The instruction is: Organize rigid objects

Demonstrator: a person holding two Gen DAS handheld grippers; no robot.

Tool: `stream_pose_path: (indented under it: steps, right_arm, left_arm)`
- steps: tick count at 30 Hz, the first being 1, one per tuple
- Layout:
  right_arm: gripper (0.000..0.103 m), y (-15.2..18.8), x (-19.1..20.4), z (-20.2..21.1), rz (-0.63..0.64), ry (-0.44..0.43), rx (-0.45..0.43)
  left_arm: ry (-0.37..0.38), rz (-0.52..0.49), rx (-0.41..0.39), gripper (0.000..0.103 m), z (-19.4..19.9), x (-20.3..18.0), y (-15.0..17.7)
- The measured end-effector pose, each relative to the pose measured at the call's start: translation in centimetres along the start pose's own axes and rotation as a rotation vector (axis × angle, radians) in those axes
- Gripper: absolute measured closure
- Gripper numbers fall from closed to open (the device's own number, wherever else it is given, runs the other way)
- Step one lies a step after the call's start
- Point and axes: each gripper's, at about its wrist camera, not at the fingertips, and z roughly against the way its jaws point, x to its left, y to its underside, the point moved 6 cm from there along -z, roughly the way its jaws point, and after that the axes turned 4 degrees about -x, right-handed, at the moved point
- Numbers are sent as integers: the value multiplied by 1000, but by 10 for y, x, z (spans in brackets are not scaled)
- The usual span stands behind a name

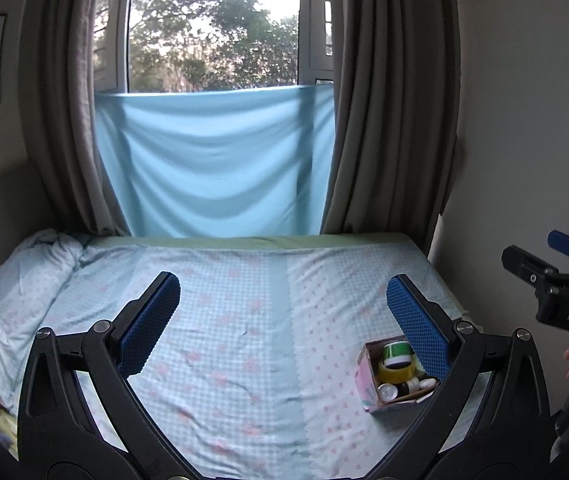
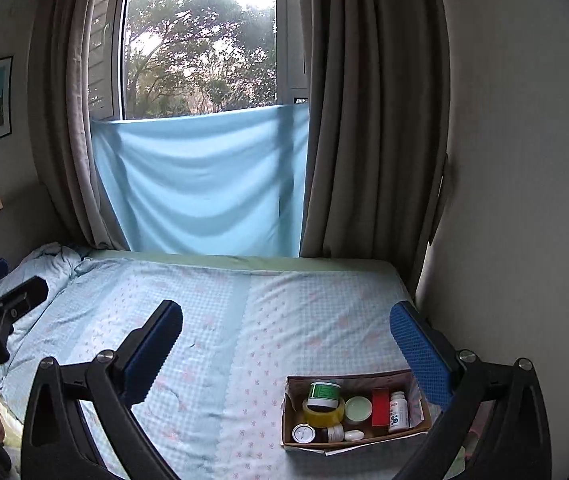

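Observation:
A small cardboard box (image 2: 290, 412) sits on the bed at the lower right. It holds a yellow tape roll (image 2: 324, 414), a green-labelled jar (image 2: 323, 394), a round green tin (image 2: 358, 409), a red packet (image 2: 380, 406), a white pill bottle (image 2: 398, 411) and small bottles. In the left wrist view the box (image 1: 366, 384) is partly behind my right finger. My left gripper (image 1: 284, 312) is open and empty above the bed. My right gripper (image 2: 286, 344) is open and empty above and behind the box.
The bed (image 2: 212, 320) has a light blue checked sheet. A crumpled blanket (image 2: 52, 260) lies at its far left. Grey curtains (image 2: 368, 120), a blue cloth (image 2: 200, 184) and a window stand behind. A wall (image 2: 516, 200) borders the right side.

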Motion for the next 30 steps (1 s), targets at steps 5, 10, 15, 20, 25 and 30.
stream_pose_path:
  steps: [5, 10, 15, 20, 25, 30]
  right_arm:
    - [0, -1, -1, 4, -4, 11, -6]
    - [0, -1, -4, 7, -6, 21, -10]
    - [0, 1, -9, 7, -9, 29, -11]
    - [0, 1, -10, 7, -8, 29, -10]
    - [0, 0, -11, 7, -7, 24, -10]
    - [0, 0, -11, 7, -6, 24, -9]
  left_arm:
    - [1, -7, -6, 0, 1, -4, 1]
    - [14, -5, -5, 0, 4, -7, 1]
    - [22, -10, -4, 0, 5, -11, 1]
    - [19, -12, -5, 0, 6, -14, 1]
    - [19, 0, -4, 0, 6, -14, 0]
    - [16, 9, -4, 0, 6, -14, 0]
